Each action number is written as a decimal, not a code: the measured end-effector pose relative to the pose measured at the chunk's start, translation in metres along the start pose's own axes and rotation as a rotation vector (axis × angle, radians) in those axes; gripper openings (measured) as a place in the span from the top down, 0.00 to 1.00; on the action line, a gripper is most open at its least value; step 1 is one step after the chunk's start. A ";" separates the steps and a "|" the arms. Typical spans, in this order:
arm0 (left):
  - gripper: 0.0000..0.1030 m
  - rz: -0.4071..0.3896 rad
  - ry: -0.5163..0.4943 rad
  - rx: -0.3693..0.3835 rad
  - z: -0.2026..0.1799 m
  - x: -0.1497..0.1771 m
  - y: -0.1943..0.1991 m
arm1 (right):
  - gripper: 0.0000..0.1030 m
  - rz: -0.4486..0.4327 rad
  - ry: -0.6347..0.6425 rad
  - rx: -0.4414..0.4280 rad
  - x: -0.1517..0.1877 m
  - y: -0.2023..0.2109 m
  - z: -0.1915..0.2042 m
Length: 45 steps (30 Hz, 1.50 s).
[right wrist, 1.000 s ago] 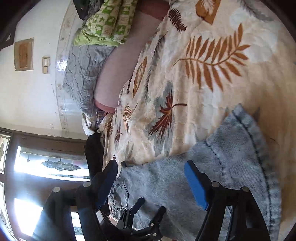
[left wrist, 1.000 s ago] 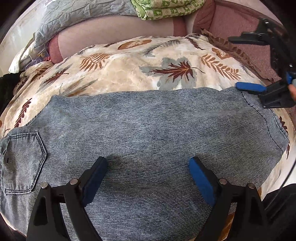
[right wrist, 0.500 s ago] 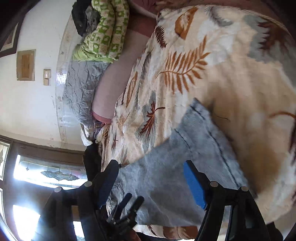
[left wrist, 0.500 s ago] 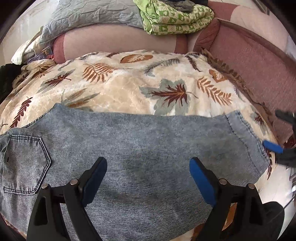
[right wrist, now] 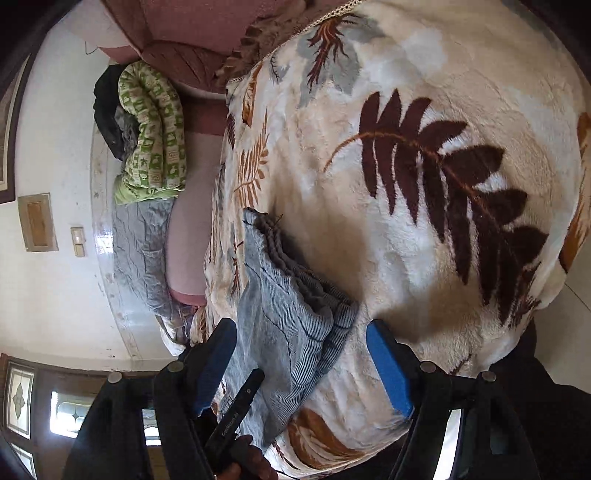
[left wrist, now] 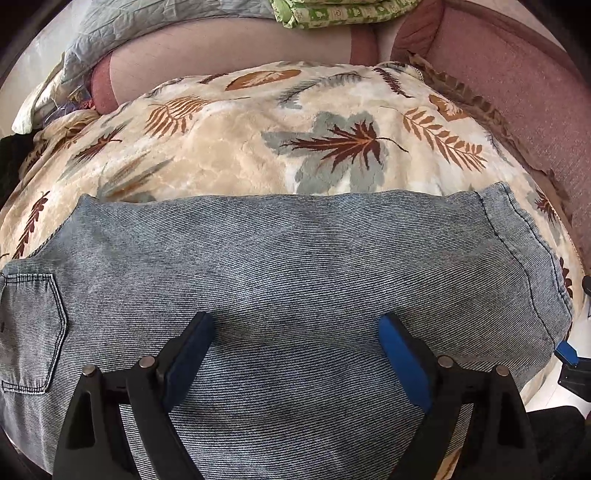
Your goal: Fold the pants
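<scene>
1. The jeans [left wrist: 288, 280] are lying flat across the near half of a leaf-print blanket [left wrist: 236, 158], filling the left wrist view from 9 o'clock to 3 o'clock, with a back pocket [left wrist: 31, 332] showing at 9 o'clock and the stitched hem [left wrist: 524, 251] sitting at 3 o'clock
2. The left gripper [left wrist: 295, 332] is hovering over the denim at 6 o'clock with its jaws spread wide and nothing between its blue pads [left wrist: 190, 354]
3. In the right wrist view the hem end of the jeans [right wrist: 288, 306] is showing as stacked layers at 7 o'clock, lying on the blanket [right wrist: 424, 229]
4. The right gripper [right wrist: 299, 350] is sitting low beside that edge with jaws spread, the left pad overlapping the denim and the right pad [right wrist: 388, 369] over the blanket; whether the pads are touching the cloth is unclear
5. A green patterned quilt [left wrist: 343, 14] is lying at 12 o'clock on a pink sofa [left wrist: 517, 74] behind the blanket
</scene>
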State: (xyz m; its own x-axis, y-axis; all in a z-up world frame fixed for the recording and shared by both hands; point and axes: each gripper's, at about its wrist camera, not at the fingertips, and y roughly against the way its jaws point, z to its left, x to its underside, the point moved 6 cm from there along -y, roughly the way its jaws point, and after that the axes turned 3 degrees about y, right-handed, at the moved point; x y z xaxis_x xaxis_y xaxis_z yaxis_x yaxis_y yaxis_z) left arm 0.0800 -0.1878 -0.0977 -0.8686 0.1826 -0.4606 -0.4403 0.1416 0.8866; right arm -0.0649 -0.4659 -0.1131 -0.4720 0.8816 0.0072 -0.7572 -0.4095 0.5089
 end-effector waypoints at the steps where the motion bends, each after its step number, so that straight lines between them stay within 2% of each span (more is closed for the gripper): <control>1: 0.12 0.003 -0.002 -0.003 0.000 0.000 0.000 | 0.27 -0.004 0.004 0.008 -0.001 -0.001 0.001; 4: 0.11 0.005 -0.004 -0.012 -0.001 0.000 -0.001 | 0.33 -0.011 0.030 0.054 -0.001 -0.004 0.003; 6: 0.11 0.003 -0.006 -0.016 -0.001 0.000 -0.002 | 0.55 -0.010 0.032 0.084 -0.002 -0.006 0.000; 8: 0.10 0.004 -0.008 -0.019 -0.001 0.000 -0.003 | 0.64 -0.001 0.020 0.100 -0.003 -0.008 -0.006; 14: 0.10 0.018 -0.009 -0.031 -0.002 -0.001 0.000 | 0.64 0.004 0.030 0.116 -0.004 -0.010 -0.007; 16: 0.10 -0.009 0.005 -0.024 0.000 -0.005 0.009 | 0.64 0.005 0.038 0.115 -0.004 -0.011 -0.006; 19: 0.10 -0.076 -0.029 -0.097 0.005 -0.008 0.020 | 0.65 0.003 0.057 0.129 -0.003 -0.010 -0.005; 21: 0.09 -0.028 -0.090 -0.168 0.007 -0.001 0.005 | 0.65 0.000 0.070 0.143 -0.002 -0.011 -0.003; 23: 0.06 -0.045 -0.102 -0.166 0.009 0.002 -0.001 | 0.67 0.001 0.103 0.173 -0.002 -0.013 0.000; 30: 0.06 -0.033 -0.107 -0.154 0.011 -0.003 -0.004 | 0.81 -0.020 0.197 0.252 0.000 -0.011 0.017; 35: 0.07 -0.009 -0.045 -0.037 0.021 -0.006 0.004 | 0.83 -0.070 0.318 0.285 0.007 -0.002 0.057; 39: 0.07 -0.078 0.053 0.020 0.051 -0.008 0.030 | 0.84 -0.111 0.506 0.303 0.026 -0.002 0.117; 42: 0.07 -0.134 0.132 0.045 0.087 -0.006 0.055 | 0.84 -0.117 0.689 0.297 0.061 -0.018 0.172; 45: 0.07 -0.186 0.216 0.033 0.136 0.001 0.079 | 0.84 -0.087 0.911 0.271 0.123 -0.049 0.221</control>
State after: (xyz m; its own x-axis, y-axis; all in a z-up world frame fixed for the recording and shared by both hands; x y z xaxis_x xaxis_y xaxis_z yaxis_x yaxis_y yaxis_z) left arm 0.0756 -0.0441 -0.0339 -0.8036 -0.0604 -0.5921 -0.5919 0.1856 0.7844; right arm 0.0143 -0.2858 0.0526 -0.6757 0.3381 -0.6551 -0.7299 -0.1820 0.6589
